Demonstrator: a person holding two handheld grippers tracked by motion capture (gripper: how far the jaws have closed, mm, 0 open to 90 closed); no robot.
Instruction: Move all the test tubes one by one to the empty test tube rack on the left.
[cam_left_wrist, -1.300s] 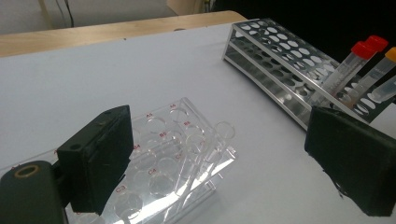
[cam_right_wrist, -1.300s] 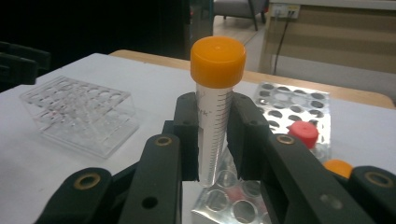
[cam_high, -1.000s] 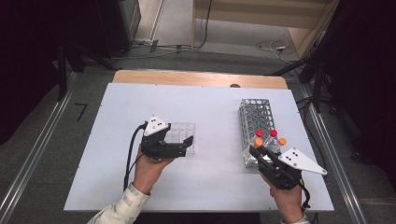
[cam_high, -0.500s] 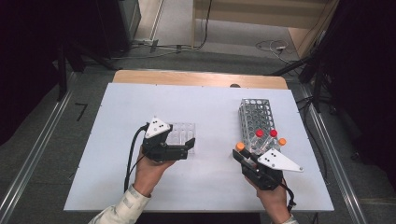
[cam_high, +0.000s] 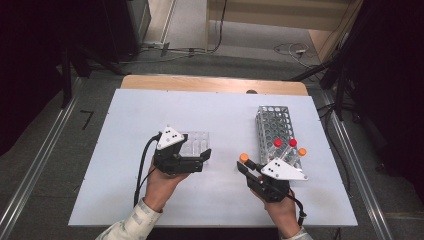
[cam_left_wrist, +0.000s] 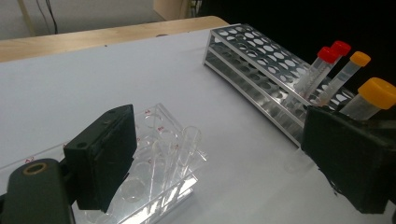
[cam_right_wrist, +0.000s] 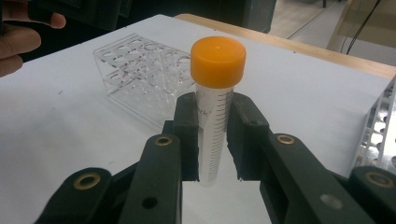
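On the left side of the white table (cam_high: 125, 115) the left gripper (cam_high: 202, 159) is held low in the person's left hand (cam_high: 160, 185), its jaws spread wide with nothing between them, their tips just at the near right corner of the clear plastic rack (cam_high: 195, 142); in the left gripper view that clear rack (cam_left_wrist: 159, 158) lies between and beyond the two black jaws, with a bare clear tube (cam_left_wrist: 187, 144) standing tilted in it. To the right of it, above bare table and a little apart, the right gripper (cam_high: 246, 166) is clamped on an orange-capped tube (cam_high: 244, 158); in the right gripper view the pads press the tube (cam_right_wrist: 212, 116) on both sides just under its cap, and it stands upright between them. Farther right the metal rack (cam_high: 272, 127) runs away from the person, and at its near end lean two red-capped tubes (cam_high: 278, 143) and another orange-capped one (cam_high: 302, 152), just beside the right gripper's grey plate (cam_high: 282, 170)
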